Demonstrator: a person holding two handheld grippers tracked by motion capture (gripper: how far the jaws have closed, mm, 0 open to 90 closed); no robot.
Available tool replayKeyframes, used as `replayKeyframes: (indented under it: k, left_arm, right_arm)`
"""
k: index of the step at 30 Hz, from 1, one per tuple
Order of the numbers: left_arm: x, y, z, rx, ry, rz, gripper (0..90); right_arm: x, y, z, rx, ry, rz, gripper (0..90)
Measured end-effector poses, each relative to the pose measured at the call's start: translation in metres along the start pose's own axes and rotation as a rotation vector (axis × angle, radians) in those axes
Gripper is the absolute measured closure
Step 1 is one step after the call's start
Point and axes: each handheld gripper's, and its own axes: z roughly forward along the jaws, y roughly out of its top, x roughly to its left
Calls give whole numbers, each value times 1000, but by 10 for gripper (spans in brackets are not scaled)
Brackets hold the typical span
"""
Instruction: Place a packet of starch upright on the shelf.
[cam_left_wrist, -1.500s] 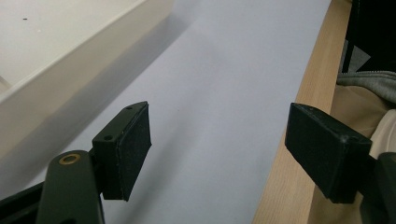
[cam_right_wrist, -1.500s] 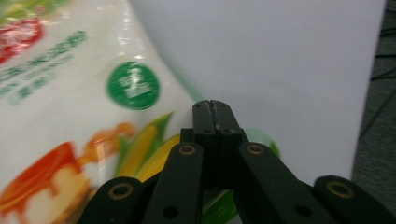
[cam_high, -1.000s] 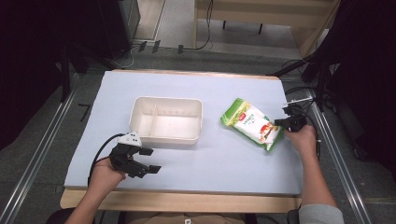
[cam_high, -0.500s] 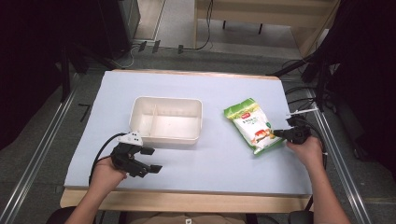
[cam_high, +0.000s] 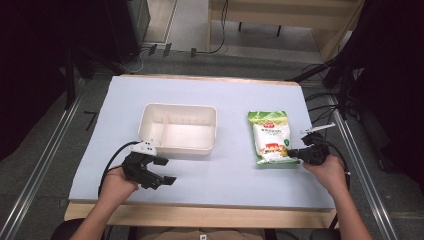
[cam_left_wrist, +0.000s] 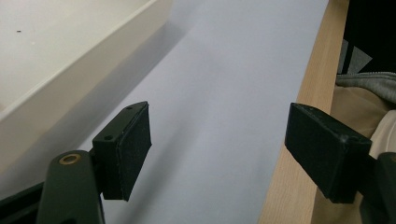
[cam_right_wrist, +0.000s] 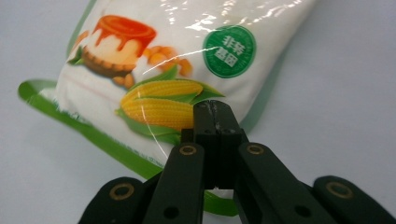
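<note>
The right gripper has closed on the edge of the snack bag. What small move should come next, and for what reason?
Probably lift the snack bag slightly and carry it left toward the white tray. The right gripper is shut on the bag's near edge, the bag lies flat on the table, and the tray looks empty. The left gripper is open beside the tray, holding nothing.

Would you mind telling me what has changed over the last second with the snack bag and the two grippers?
The right gripper, shut on the snack bag, dragged it toward the person and swung it from slanted to nearly square with the table edge. The left gripper stayed open and idle near the empty white tray, which has not moved.
</note>
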Motion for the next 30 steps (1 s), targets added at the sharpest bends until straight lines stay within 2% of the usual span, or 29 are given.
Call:
replayKeyframes:
  k: [2, 4, 7, 8, 9, 10, 11, 12, 13, 14, 15, 17, 19, 20, 26, 29, 30]
  left_arm:
    - [0, 1, 1, -1, -1, 3, 233]
    - [1, 1, 1, 0, -5, 7, 233]
    - [1, 2, 0, 2, -3, 6, 233]
    - [1, 1, 0, -3, -5, 3, 233]
    - [1, 1, 0, -3, -5, 3, 234]
    - [1, 1, 0, -5, -5, 2, 234]
    - [1, 1, 0, -5, -4, 3, 233]
    - [1, 1, 0, -8, -7, 3, 233]
    - [1, 1, 0, -8, -7, 3, 233]
    - [1, 1, 0, -2, -5, 6, 233]
    - [1, 1, 1, 1, -3, 7, 234]
    - [1, 1, 1, -1, -4, 6, 233]
    - [1, 1, 1, 0, -3, 7, 233]
    - [1, 1, 1, 1, -2, 7, 233]
    - [2, 1, 1, 0, -3, 6, 233]
    - [2, 1, 1, 2, -2, 7, 233]
    - [1, 1, 1, 3, -2, 7, 233]
  right_arm:
    - [3, 0, 0, 6, 8, -5, 900]
    - [12, -2, 0, 6, -1, -39, 900]
    - [12, -2, -1, 5, 1, -37, 900]
    - [7, -1, -2, 9, 24, -8, 900]
    - [7, -1, -2, 9, 24, -8, 900]
    - [4, 0, -3, 2, 22, 4, 846]
    - [2, 0, -4, -8, 11, 19, 832]
    - [-1, 2, -7, -40, -2, 23, 774]
    - [-1, 2, -7, -40, -2, 23, 774]
    - [-1, 3, -8, -55, -6, 30, 728]
    - [-2, 4, -10, -81, -11, 18, 653]
    - [0, 7, -10, -118, -24, 10, 534]
    - [2, 13, -10, -121, -7, 22, 459]
    - [5, 20, -9, -133, -24, 21, 426]
    - [6, 35, -5, -146, -69, 24, 377]
    - [7, 43, 2, -131, -73, 24, 423]
    - [7, 45, 3, -137, -84, 8, 431]
